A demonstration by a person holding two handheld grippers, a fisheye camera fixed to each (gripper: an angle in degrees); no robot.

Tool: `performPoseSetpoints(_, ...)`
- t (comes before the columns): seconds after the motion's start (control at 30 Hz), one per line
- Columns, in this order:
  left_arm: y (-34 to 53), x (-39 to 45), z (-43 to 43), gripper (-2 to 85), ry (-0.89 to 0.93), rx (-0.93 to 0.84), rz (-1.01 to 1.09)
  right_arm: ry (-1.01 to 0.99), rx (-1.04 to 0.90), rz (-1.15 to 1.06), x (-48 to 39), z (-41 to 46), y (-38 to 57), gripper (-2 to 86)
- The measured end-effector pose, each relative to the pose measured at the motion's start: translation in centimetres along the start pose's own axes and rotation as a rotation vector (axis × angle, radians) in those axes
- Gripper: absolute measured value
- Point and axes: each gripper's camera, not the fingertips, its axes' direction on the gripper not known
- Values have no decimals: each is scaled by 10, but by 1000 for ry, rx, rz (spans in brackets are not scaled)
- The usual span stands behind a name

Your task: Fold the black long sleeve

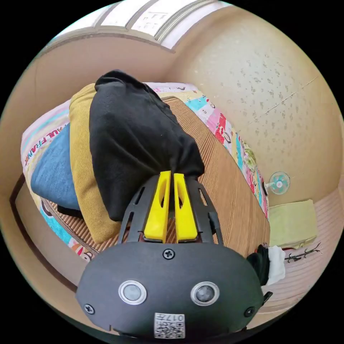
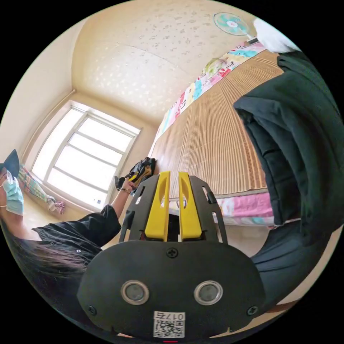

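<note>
My left gripper [image 1: 171, 175] pinches the black long sleeve [image 1: 136, 143] over the mat [image 1: 229, 186]; my right gripper [image 2: 173, 175] sits nearly closed, empty.

- Bedroom in a home.
- Bed [image 1: 229, 186] beyond the left fingertips, topped with a ribbed bamboo mat [image 2: 215, 143] over a bright cartoon-print sheet [image 1: 222, 129].
- Folded clothes stacked on the bed [image 1: 79, 157] just past the fingers: mustard corduroy, blue piece, black garment.
- Small teal fan [image 1: 279, 182] against the wall, well off to the fingers' side.
- Beige speckled wallpaper [image 2: 143, 71] above the right fingertips.
- Large multi-pane window [image 2: 86, 157] to their side, daylight coming in.
- Folded yellow-green blanket [image 1: 292, 222] on the floor by the bed.
</note>
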Motion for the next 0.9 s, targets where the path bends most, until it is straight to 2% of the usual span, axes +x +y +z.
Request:
performPoseSetpoints(0.07, 39, 36, -14, 4, 151, -45, 173, 16, -46, -43, -9, 22, 6, 38)
performPoseSetpoints(0.13, 117, 78, -32, 3, 405, -145, 421, 43, -112, -79, -14, 50, 15, 42)
performPoseSetpoints(0.2, 181, 94, -34, 7, 492, -253, 501, 32, -158, -101, -15, 71, 20, 53)
performPoseSetpoints(0.3, 264, 89, -15, 27, 430, -489, 428, -2, -241, -124, -11, 113, 26, 89)
performPoseSetpoints(0.4, 295, 65, -14, 57, 555, -582, 269, 73, -296, -200, -8, 160, 30, 112)
performPoseSetpoints(0.5, 288, 47, -27, 72, 589, -515, 156, 100, -334, -336, -10, 208, 36, 107)
performPoseSetpoints(0.6, 269, 40, -35, 98, 514, -438, 89, -48, -346, -386, -17, 236, 48, 57)
performPoseSetpoints(0.73, 246, 40, -40, 150, 522, -390, -34, -224, -320, -542, -60, 224, 83, 17)
performPoseSetpoints(0.9, 256, 38, -34, 154, 511, -394, -84, -411, -434, -665, -93, 215, 133, 8)
